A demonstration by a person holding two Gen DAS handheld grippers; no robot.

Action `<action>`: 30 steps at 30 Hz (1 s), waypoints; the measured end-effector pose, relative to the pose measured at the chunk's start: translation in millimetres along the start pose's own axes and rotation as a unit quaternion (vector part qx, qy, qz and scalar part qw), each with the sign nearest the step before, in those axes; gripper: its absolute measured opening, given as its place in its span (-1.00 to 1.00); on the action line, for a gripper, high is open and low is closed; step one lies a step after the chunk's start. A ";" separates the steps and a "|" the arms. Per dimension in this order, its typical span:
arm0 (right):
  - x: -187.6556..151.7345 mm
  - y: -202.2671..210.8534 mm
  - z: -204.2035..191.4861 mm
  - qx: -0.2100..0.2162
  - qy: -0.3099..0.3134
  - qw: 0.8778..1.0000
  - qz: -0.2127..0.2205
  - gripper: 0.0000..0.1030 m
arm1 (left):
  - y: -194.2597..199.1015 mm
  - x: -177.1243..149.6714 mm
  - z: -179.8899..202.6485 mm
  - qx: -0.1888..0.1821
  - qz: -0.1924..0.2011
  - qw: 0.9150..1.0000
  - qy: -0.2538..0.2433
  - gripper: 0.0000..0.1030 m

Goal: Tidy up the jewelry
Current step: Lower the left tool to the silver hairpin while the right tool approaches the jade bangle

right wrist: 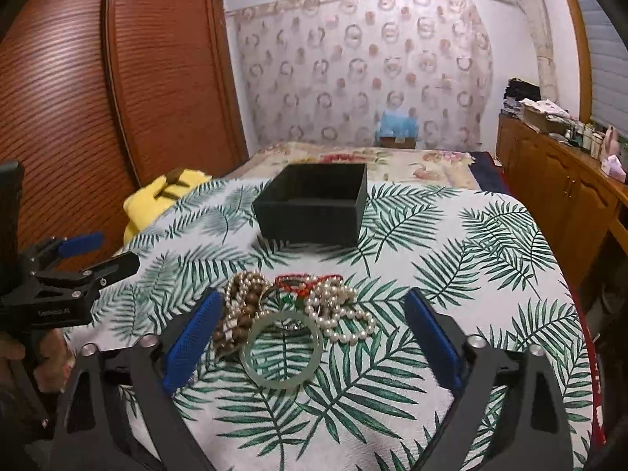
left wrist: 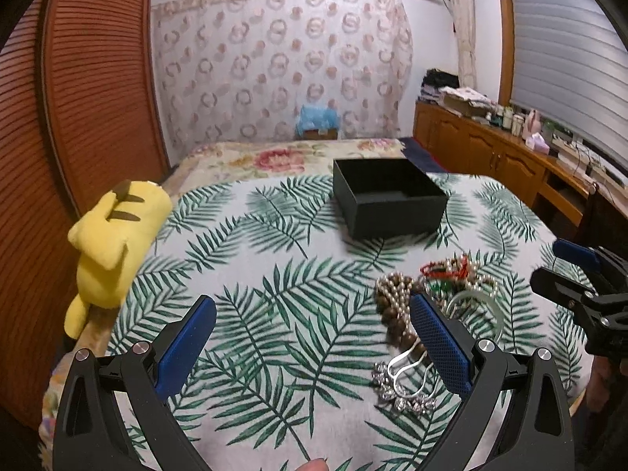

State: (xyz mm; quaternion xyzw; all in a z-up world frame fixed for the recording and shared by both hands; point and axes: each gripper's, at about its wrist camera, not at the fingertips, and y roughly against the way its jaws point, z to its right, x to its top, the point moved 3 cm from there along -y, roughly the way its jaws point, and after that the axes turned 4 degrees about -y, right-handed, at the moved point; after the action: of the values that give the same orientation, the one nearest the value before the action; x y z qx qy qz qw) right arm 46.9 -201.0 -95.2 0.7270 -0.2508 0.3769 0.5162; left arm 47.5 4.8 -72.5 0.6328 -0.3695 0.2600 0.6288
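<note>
An open black box (left wrist: 388, 200) (right wrist: 314, 204) stands on the leaf-print cloth, behind a heap of jewelry. The heap holds a pale green bangle (right wrist: 282, 349), white pearl strands (right wrist: 345, 314), brown wooden beads (right wrist: 239, 314) (left wrist: 392, 306) and a red bead string (right wrist: 306, 280) (left wrist: 447, 269). A rhinestone piece on a white cord (left wrist: 404, 388) lies nearest in the left wrist view. My left gripper (left wrist: 314, 337) is open and empty, left of the heap. My right gripper (right wrist: 310, 333) is open and empty, its fingers either side of the bangle, above the cloth.
A yellow plush toy (left wrist: 114, 243) (right wrist: 165, 196) lies at the table's left edge. A slatted wooden wardrobe (right wrist: 117, 98) stands left. A wooden counter with clutter (left wrist: 510, 145) runs along the right. A flowered bed (left wrist: 274, 157) lies behind the table.
</note>
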 end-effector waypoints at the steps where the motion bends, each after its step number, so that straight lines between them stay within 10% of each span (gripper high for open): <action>1: -2.1 -2.7 0.3 0.002 0.003 1.000 -0.006 0.62 | -1.8 -1.6 0.3 -0.003 -0.004 1.000 -0.002 0.85; 13: -33.7 -35.7 -1.6 0.036 0.033 0.995 -0.091 -0.20 | -29.7 -29.7 11.0 -0.057 -0.059 0.996 -0.020 0.85; 30: -40.9 -38.9 10.0 0.028 0.035 0.993 -0.105 -0.22 | -54.1 -47.9 51.9 -0.142 -0.120 0.980 -0.070 0.72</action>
State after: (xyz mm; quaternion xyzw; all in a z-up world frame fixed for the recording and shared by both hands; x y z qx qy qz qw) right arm 55.0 -198.2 -151.8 0.7496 -0.1439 0.3527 0.5412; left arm 55.1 -43.2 -147.0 0.5936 -0.3673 0.0823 0.7113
